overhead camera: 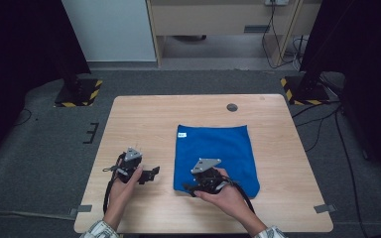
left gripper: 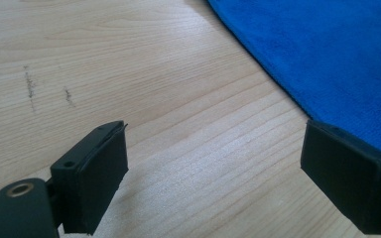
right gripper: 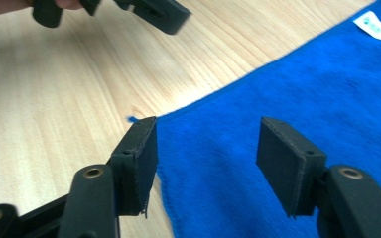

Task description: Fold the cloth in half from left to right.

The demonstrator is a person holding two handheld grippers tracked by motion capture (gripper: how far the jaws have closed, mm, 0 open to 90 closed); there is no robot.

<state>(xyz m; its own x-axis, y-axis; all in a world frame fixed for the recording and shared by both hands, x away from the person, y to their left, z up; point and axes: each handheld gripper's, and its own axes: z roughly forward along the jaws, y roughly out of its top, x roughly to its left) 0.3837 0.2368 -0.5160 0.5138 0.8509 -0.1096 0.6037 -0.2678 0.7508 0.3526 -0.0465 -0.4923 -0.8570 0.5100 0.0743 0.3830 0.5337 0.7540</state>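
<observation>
Starting nearest, at the near left corner of the blue cloth (overhead camera: pixel 218 148): right hand-held gripper (right gripper: pixel 206 158) brought down right over that corner, jaws partway apart. One pad on the bare-wood side of the hem, the other above the fabric. So basically straddling the edge, nothing pinched yet, not gripping. Reads like a setup for nipping that corner. Held low and fairly flat, presumably for sliding one pad under the hem instead of just squashing the cloth from above.

Just left of the cloth, off that same near left edge: left hand-held gripper (left gripper: pixel 213 173), jaws wide open over bare table (overhead camera: pixel 144 119), holding nothing. Aimed toward the cloth's left side, one pad just short of the hem in the left gripper view. Probably parked there for a second grab point along the same edge, or simply kept clear of the right one for now. Hard to say which.

Cloth itself: spread flat on the table, a bit right of centre, roughly square, no real wrinkles. Guessing laid out that way for a fold, hence both grippers crowding its left side.

Further back, at the cloth's far left corner: small white label (overhead camera: pixel 181 134), face up. Handy for telling the corners apart.

Beyond the cloth's far edge: round grey cable hole (overhead camera: pixel 232 107) in the table, well apart from the action.
</observation>
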